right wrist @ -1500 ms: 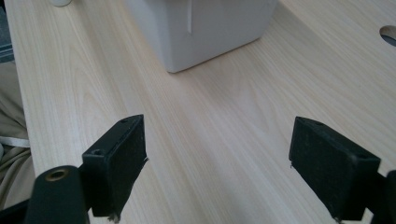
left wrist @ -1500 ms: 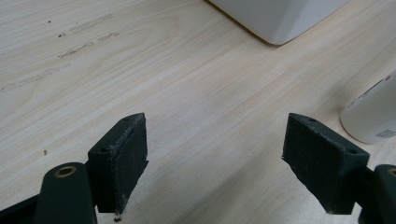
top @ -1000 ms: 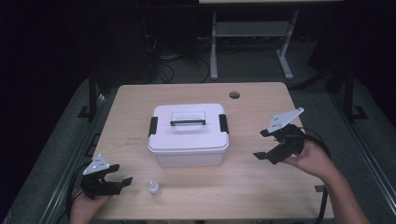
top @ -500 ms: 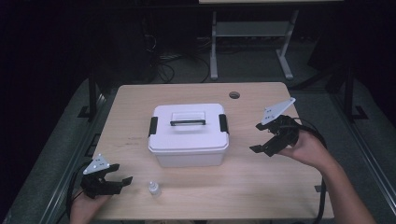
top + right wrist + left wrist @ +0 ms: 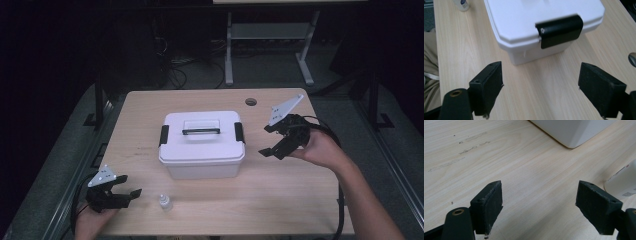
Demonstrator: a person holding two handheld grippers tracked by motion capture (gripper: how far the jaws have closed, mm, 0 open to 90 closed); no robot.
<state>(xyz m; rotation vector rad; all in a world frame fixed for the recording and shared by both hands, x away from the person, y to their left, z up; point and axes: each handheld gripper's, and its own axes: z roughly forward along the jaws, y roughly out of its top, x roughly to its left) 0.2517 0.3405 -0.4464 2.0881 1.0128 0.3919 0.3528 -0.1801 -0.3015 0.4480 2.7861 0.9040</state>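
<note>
A white rectangular plastic storage box (image 5: 202,144) with black side latches and a clear lid handle is being shown mid-table; the right gripper (image 5: 275,140), jaws spread, is being held beside its right latch (image 5: 559,30).

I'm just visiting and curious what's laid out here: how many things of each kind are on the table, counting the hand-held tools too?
White box with black latches and handle: 1
Small white bottle: 1
Hand-held grippers, both open: 2, the left gripper and the right gripper
Total: 4
</note>
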